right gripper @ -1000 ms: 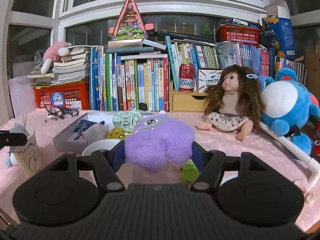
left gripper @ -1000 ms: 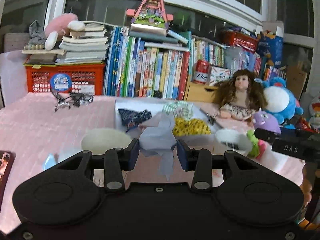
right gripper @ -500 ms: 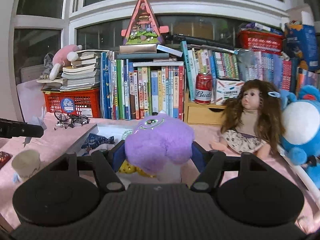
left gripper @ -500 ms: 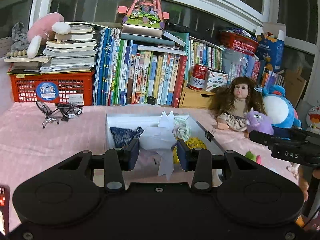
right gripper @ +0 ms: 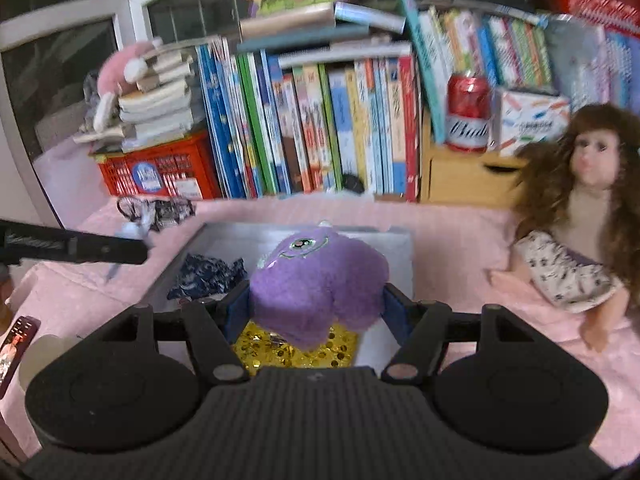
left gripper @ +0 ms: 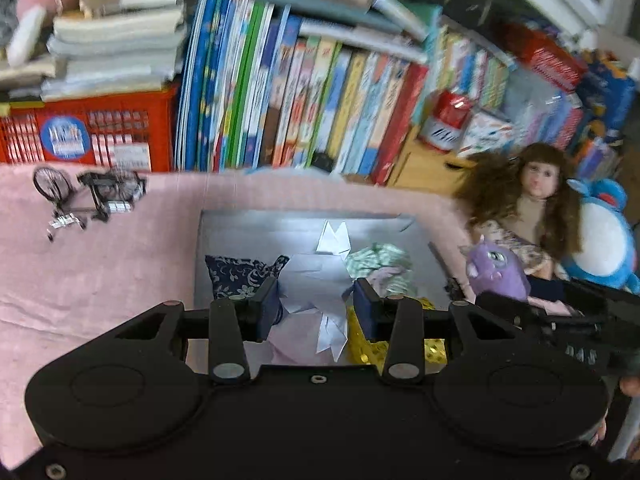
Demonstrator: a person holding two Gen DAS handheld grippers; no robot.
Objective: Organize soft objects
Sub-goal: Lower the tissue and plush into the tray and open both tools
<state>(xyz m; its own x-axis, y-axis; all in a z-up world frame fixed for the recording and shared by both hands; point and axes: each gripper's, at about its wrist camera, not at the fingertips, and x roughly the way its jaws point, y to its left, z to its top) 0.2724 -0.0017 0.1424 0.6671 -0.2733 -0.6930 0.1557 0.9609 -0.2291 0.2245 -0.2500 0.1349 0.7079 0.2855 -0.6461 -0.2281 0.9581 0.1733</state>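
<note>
Purple plush toy (right gripper: 316, 284): a round, furry stuffed creature with a stitched eye, clamped at its middle between the pads of the right gripper (right gripper: 316, 308) and carried above the grey open box (right gripper: 394, 240).
Pale grey folded cloth piece (left gripper: 316, 280): pinched between the narrow-set pads of the left gripper (left gripper: 316, 304), a loose tail hanging below them, also over the box.
Handling, plush: looks light and squashy; its sides bulge around the pads, so a hold across the widest part should keep it. Fur may slide a little, but nothing in it can break.
Handling, cloth: thin, limp, nearly weightless by the look of it; it will drape and may cling to a pad on release.
Box contents: a dark blue patterned fabric pouch (left gripper: 240, 276) at the left, a green-and-white striped soft bundle (left gripper: 380, 258) at the right, a gold sequinned item (right gripper: 292, 350) at the near edge.
Free room: judged small; the plush would settle on top of the other pieces.
Surroundings: a pink tablecloth (left gripper: 100, 280) under everything, a long-haired doll (right gripper: 576, 220) to the right, a row of upright books (right gripper: 320, 128) and a red plastic crate (right gripper: 160, 168) behind, a small wire bicycle model (left gripper: 88, 196) to the left.
In the way: the two grippers are close together over one box and could knock each other.
</note>
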